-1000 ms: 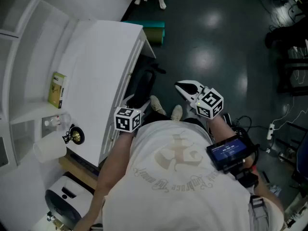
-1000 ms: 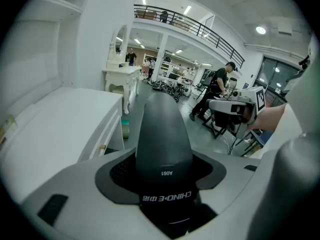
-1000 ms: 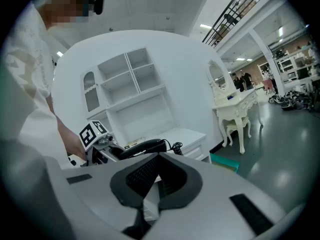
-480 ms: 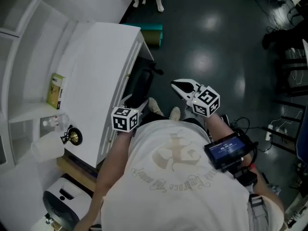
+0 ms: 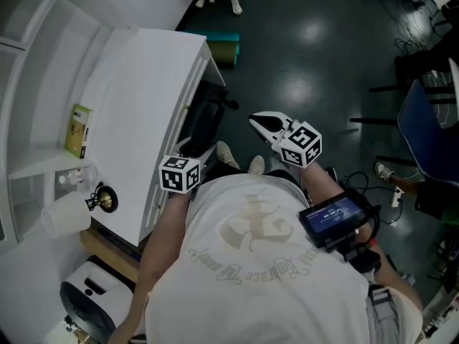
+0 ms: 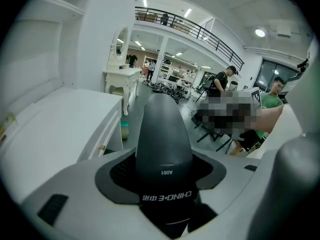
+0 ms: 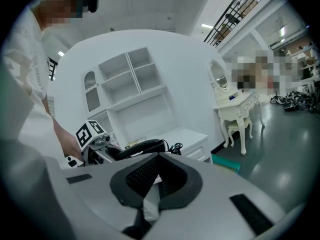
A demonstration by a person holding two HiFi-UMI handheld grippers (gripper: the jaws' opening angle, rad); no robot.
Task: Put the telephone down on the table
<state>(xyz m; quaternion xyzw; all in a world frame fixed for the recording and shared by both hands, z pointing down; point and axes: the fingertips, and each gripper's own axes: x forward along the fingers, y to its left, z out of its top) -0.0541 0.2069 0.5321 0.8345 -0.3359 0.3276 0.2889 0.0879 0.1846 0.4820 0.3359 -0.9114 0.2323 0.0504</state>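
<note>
The telephone is a black handset [image 6: 164, 139] that stands upright between the jaws of my left gripper [image 6: 165, 156], which is shut on it. In the head view the left gripper [image 5: 195, 149] holds the handset [image 5: 208, 120] in the air just beside the right edge of the white table [image 5: 136, 99], with the black cord [image 5: 228, 103] trailing from it. In the right gripper view the handset [image 7: 139, 147] lies level above the table. My right gripper [image 5: 267, 124] hovers over the dark floor to the right, shut [image 7: 156, 169] and holding nothing.
On the table's left shelf lie a yellow-green box [image 5: 77, 130], a clear bottle [image 5: 75, 180], a white jug [image 5: 64, 217] and a small black-and-gold object [image 5: 102, 201]. A blue chair [image 5: 423, 131] stands at the right. A teal box [image 5: 222, 45] sits on the floor beyond the table.
Both grippers have drifted slightly left and up in the head view, the left one still holding the handset. A blue chair and a person's foot have come into view at the right.
</note>
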